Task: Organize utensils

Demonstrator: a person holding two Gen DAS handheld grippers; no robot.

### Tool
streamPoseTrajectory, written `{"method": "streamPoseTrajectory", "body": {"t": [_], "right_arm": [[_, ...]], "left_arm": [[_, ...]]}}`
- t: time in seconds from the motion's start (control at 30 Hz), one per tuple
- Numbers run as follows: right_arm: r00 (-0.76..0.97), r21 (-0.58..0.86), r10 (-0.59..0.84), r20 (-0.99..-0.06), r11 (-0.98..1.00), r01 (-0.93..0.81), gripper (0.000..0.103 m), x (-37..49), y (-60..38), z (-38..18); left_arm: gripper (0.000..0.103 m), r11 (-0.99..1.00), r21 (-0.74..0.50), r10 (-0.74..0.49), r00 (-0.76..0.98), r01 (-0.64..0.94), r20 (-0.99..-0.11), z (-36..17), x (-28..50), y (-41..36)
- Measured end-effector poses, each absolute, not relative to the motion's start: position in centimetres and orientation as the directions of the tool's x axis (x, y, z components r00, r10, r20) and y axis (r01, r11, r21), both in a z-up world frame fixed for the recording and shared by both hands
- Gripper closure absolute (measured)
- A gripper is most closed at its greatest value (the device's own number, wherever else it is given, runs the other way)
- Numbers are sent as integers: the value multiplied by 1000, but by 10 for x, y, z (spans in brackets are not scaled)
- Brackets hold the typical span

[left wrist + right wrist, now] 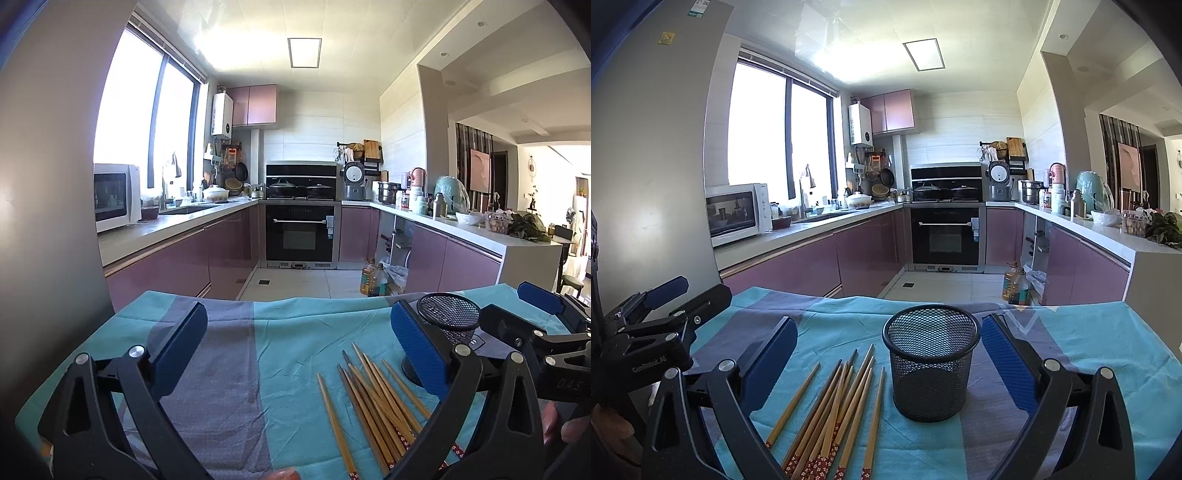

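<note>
Several wooden chopsticks with red patterned ends lie loose on a blue and grey cloth. A black mesh cup stands upright and empty just right of them. My right gripper is open, its jaws wide apart around the cup and the chopstick tips, above the cloth. In the left wrist view the chopsticks lie between the jaws of my open, empty left gripper, toward its right finger; the mesh cup stands behind that finger. The right gripper shows at the right edge.
The cloth covers a table in a kitchen. Behind it are purple cabinets, an oven, a microwave and oil bottles on the floor. A grey fridge wall stands close on the left.
</note>
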State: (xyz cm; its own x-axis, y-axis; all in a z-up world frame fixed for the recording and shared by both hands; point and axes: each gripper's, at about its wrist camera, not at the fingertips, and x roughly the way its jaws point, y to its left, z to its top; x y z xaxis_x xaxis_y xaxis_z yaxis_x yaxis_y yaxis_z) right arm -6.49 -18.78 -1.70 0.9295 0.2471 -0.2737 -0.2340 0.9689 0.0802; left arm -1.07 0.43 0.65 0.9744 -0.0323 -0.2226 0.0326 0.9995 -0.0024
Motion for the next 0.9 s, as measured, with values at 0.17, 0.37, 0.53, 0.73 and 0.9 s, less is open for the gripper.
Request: {"method": "streamPoseTrajectory", "body": {"t": [0.17, 0.37, 0.53, 0.73, 0.9], "right_arm": [[933, 75, 235, -272, 972, -223, 6, -66, -187, -16], [934, 70, 231, -272, 973, -220, 6, -66, -187, -16], [934, 67, 230, -273, 973, -220, 6, -66, -186, -16], [933, 64, 231, -275, 973, -222, 6, -67, -185, -15], [934, 65, 232, -273, 973, -223, 6, -67, -184, -15]], "left_arm": [[5, 1000, 4, -25, 976, 27, -216, 6, -14, 1], [5, 1000, 4, -23, 977, 24, -212, 6, -15, 1], [5, 1000, -8, -22, 977, 21, -212, 7, -16, 4], [5, 1000, -9, -24, 978, 22, -209, 8, -17, 4], [5, 1000, -10, -23, 978, 21, -209, 8, -17, 5]]}}
